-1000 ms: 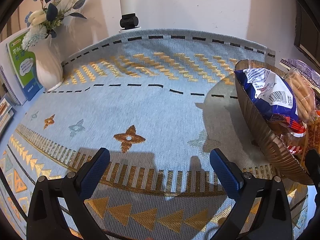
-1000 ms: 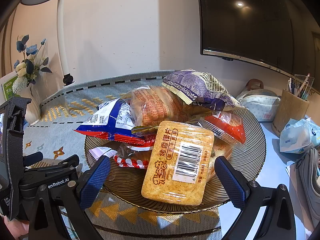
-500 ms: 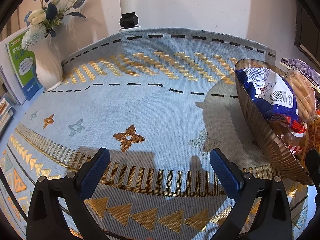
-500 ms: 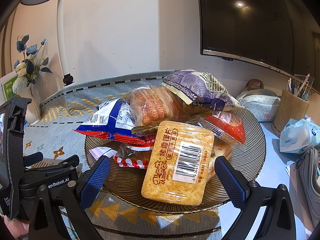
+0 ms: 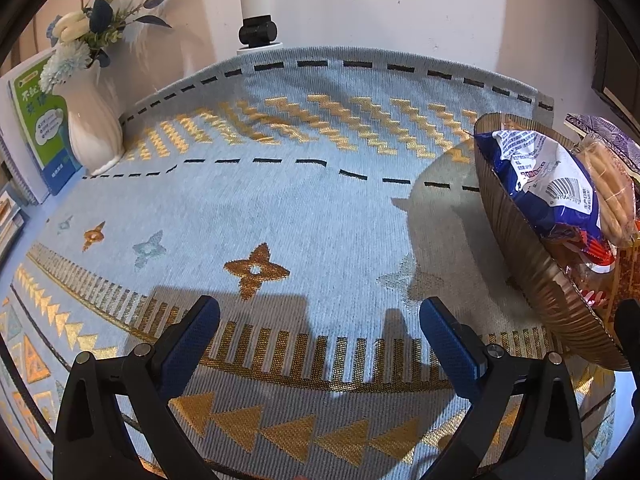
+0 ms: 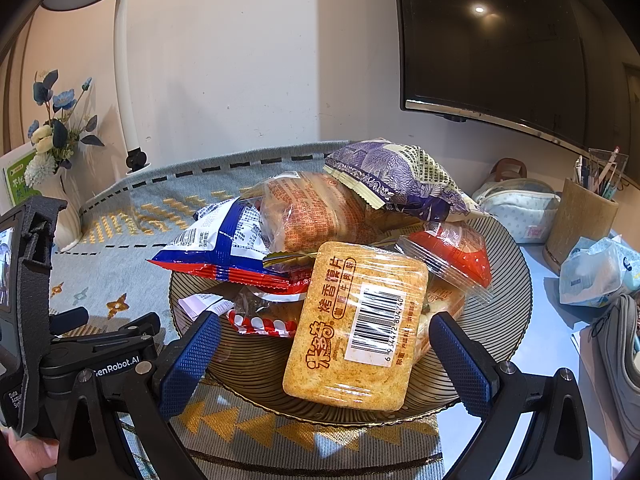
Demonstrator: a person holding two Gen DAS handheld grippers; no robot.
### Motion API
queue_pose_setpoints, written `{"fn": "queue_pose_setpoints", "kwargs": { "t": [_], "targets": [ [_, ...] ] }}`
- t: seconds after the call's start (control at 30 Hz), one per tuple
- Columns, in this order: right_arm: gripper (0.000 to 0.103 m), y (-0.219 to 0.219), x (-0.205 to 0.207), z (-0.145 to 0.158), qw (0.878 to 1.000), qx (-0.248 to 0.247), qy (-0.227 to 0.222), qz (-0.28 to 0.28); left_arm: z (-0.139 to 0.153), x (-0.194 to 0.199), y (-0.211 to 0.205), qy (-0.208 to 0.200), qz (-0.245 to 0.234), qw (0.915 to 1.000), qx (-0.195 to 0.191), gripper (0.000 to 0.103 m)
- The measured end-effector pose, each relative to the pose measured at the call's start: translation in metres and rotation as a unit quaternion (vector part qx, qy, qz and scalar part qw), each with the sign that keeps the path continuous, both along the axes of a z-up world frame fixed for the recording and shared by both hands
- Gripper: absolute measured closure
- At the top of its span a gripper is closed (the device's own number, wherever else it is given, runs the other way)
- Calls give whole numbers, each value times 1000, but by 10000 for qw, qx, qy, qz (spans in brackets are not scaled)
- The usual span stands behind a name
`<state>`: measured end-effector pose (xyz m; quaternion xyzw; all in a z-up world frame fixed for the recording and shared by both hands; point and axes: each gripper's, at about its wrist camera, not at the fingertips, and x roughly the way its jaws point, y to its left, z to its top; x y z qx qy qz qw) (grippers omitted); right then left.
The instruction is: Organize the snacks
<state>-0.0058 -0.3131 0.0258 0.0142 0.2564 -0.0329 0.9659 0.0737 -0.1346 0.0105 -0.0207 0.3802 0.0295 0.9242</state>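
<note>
The right gripper gapes wide and empty before the brown ribbed plate at frame centre — snacks heaped on it, a toasted bun-slice pack nearest. The left gripper, also wide, hovers over bare patterned mat — the plate sits at right edge.
</note>
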Motion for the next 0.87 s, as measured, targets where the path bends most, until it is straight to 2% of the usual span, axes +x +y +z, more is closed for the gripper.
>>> {"fn": "queue_pose_setpoints", "kwargs": {
  "t": [0.67, 0.87],
  "targets": [
    [0, 1, -2, -1, 10000, -18, -69, -65, 0, 1, 6, 17, 168, 9998, -114, 3],
    [0, 3, -4, -2, 9999, -26, -116, -99, 3, -2, 0, -46, 158, 9999, 26, 3]
  ]
}}
